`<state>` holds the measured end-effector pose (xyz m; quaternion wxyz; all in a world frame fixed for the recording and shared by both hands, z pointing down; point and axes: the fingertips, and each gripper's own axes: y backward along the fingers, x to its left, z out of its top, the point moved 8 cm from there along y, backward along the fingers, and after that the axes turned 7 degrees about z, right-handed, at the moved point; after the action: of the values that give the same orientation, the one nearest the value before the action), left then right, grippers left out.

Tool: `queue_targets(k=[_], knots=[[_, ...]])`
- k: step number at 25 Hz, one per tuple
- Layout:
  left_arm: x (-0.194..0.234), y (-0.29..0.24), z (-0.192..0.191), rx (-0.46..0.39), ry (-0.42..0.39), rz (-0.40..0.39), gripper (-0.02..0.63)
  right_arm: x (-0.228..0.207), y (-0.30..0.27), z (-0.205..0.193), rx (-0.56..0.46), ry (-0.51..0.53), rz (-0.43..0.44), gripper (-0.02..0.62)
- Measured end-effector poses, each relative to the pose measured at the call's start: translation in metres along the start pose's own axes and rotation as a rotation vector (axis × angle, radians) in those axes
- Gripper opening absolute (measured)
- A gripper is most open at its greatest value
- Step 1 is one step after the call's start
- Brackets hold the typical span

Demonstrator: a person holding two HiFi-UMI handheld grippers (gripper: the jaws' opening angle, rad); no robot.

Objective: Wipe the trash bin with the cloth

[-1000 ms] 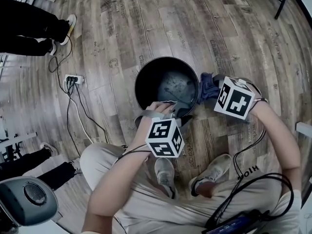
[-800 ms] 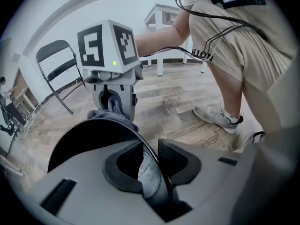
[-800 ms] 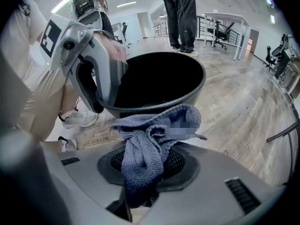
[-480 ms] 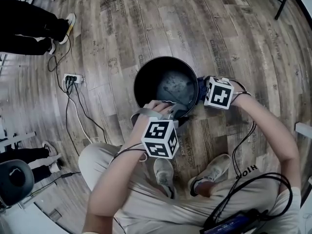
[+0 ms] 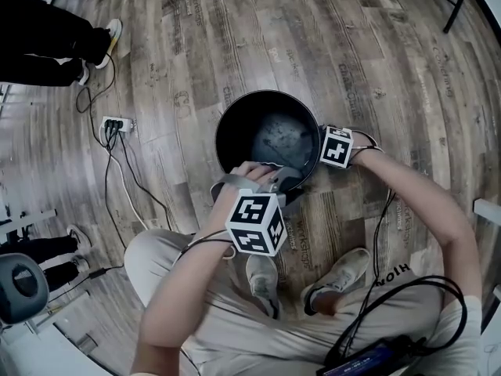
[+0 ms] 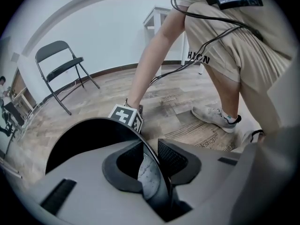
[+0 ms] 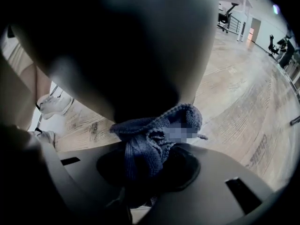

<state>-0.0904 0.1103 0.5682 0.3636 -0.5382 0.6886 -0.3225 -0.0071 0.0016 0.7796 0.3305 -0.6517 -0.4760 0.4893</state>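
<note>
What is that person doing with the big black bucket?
A person is cleaning a black trash bin that stands on the wooden floor. The left gripper is clamped on the bin's near rim and holds it steady. The right gripper pinches a blue cloth and is low beside the bin, with the cloth up against its outside wall, so it looks like the outside is being wiped.
</note>
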Motion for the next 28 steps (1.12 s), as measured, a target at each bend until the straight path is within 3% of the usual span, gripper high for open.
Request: queue_targets(k=[4,7,13,17,19,24,28], knots=[[0.000,0.000,0.000,0.003,-0.022,-0.006,0.106,-0.004,0.002,-0.009,-0.098,-0.081,0.031,0.115],[-0.002,-0.001,0.002,0.021,-0.059,0.006,0.106,0.006,0.012,-0.020,-0.115,-0.119,0.024,0.115],[-0.010,0.002,0.001,0.034,-0.166,-0.032,0.103,0.029,0.039,-0.033,-0.172,-0.112,0.036,0.115],[-0.020,0.008,-0.012,0.122,-0.280,-0.109,0.103,0.047,0.080,-0.027,-0.137,-0.013,0.044,0.115],[-0.019,0.010,-0.017,0.135,-0.258,-0.133,0.104,0.052,0.101,-0.023,-0.126,0.029,0.038,0.115],[-0.004,0.015,0.001,-0.018,-0.047,-0.118,0.120,0.066,0.146,-0.003,-0.147,0.072,0.068,0.115],[0.000,0.007,0.007,-0.036,-0.021,-0.090,0.119,0.076,0.180,0.016,-0.196,0.101,0.119,0.115]])
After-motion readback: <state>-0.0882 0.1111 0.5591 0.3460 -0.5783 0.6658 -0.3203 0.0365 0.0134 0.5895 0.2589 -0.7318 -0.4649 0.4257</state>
